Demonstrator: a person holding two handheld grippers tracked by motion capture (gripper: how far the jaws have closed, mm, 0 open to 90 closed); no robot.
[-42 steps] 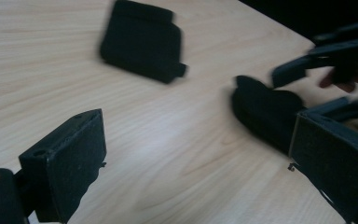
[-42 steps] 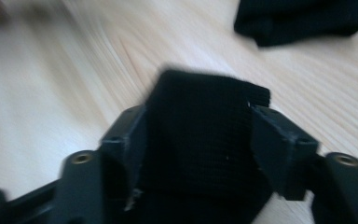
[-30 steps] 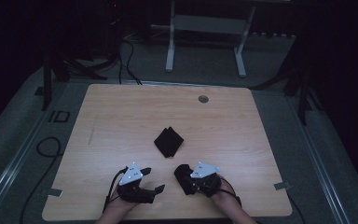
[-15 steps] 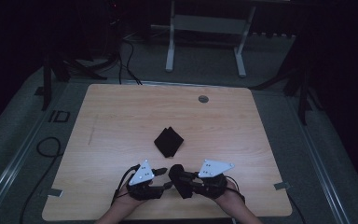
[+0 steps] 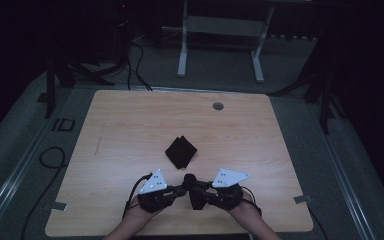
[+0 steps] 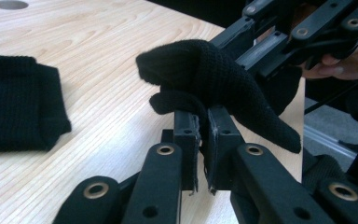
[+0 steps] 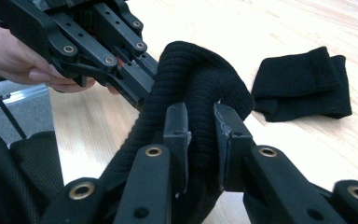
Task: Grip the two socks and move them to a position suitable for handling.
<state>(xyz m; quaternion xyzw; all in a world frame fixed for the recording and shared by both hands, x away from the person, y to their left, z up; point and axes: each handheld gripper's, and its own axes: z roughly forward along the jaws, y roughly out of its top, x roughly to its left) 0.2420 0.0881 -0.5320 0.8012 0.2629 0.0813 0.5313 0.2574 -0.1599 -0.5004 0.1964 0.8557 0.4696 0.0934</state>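
A black knit sock (image 5: 190,181) hangs just above the wooden table (image 5: 130,125) near its front edge, held from both sides. My left gripper (image 5: 182,189) is shut on its lower fold (image 6: 177,100). Facing it from the right, my right gripper (image 5: 197,192) is shut on the sock's ribbed body (image 7: 196,84). In the left gripper view the jaws (image 6: 203,140) pinch the fabric, with the right gripper (image 6: 284,37) behind it. In the right gripper view the jaws (image 7: 200,130) clamp thick fabric, and the left gripper (image 7: 98,42) shows at upper left. A second, folded black sock (image 5: 181,151) lies at mid table.
A round cable hole (image 5: 218,106) sits near the table's far edge. Beyond the table stand a metal frame (image 5: 220,45) and dark stands. Cables (image 5: 50,155) lie on the floor at the left. The table's front edge runs just under the hands.
The two grippers have moved toward each other and now meet at the sock. The left gripper has closed on it. The folded sock has not moved.
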